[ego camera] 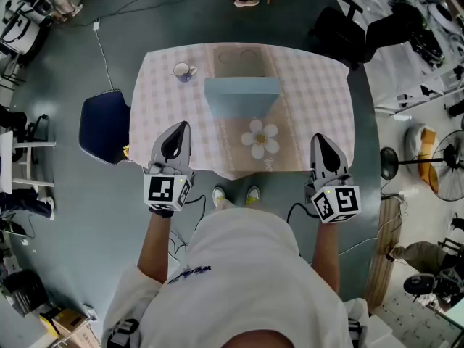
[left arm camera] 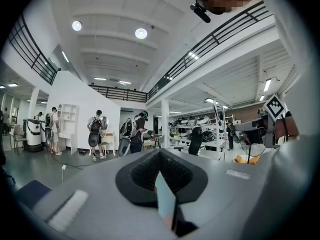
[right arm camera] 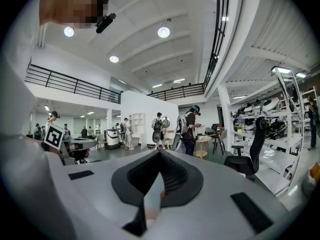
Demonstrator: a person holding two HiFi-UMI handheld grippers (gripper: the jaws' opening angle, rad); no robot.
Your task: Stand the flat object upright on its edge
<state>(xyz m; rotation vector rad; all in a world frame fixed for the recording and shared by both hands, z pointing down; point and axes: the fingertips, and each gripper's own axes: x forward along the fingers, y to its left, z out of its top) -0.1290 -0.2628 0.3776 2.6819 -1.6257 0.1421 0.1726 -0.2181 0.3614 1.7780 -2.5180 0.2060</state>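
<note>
Flat object (ego camera: 241, 96): pale blue-grey, matte, straight-edged slab; mid-table on the runner, just beyond the daisy, well apart from both grippers (upright or lying: cannot tell).
Tablecloth (ego camera: 319, 85): soft pink-and-white check, draped over the near edge.
Runner (ego camera: 235, 147): beige strip, printed with a white daisy (ego camera: 259, 138).
Cup (ego camera: 183, 70): small, white, rounded, at the far left corner.
Left gripper (ego camera: 185, 125): dark ribbed pads pressed together, nothing between, over the near left edge.
Right gripper (ego camera: 317, 138): pads likewise together, empty, over the near right edge.
Room: dark smooth floor (ego camera: 65, 194), blue chair (ego camera: 101, 125); white hall, railed balcony, distant people.
</note>
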